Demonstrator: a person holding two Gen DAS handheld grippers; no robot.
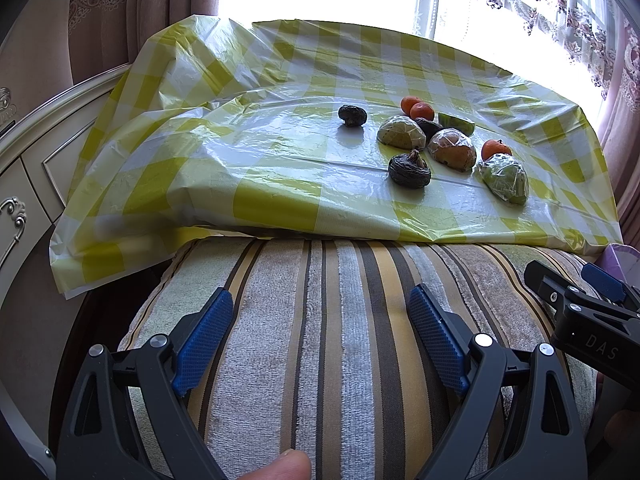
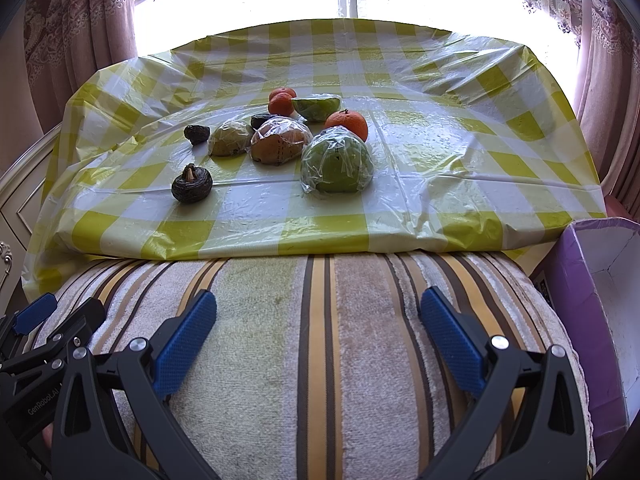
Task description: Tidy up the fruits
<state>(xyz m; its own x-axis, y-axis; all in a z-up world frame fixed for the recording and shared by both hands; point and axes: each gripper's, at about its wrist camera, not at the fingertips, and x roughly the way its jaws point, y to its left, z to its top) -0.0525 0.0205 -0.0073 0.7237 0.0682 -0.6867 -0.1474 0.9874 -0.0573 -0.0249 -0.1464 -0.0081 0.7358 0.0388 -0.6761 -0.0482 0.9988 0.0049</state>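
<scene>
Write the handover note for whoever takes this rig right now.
Left tool: open, empty, over the striped cushion.
Right tool: open, empty, over the same cushion.
Fruit: all on the checked tablecloth: three oranges, wrapped cut fruits, dark wrinkled fruits, one set apart.
Purple box: at right, nothing visible inside.
Done: no sorting visible.
Left: all of it.

Purple box point(image 2: 580, 300) cut by right frame edge. One dark fruit point(image 2: 262, 120) mostly hidden behind wrapped fruits point(image 2: 280, 140). Window view blown out.
</scene>
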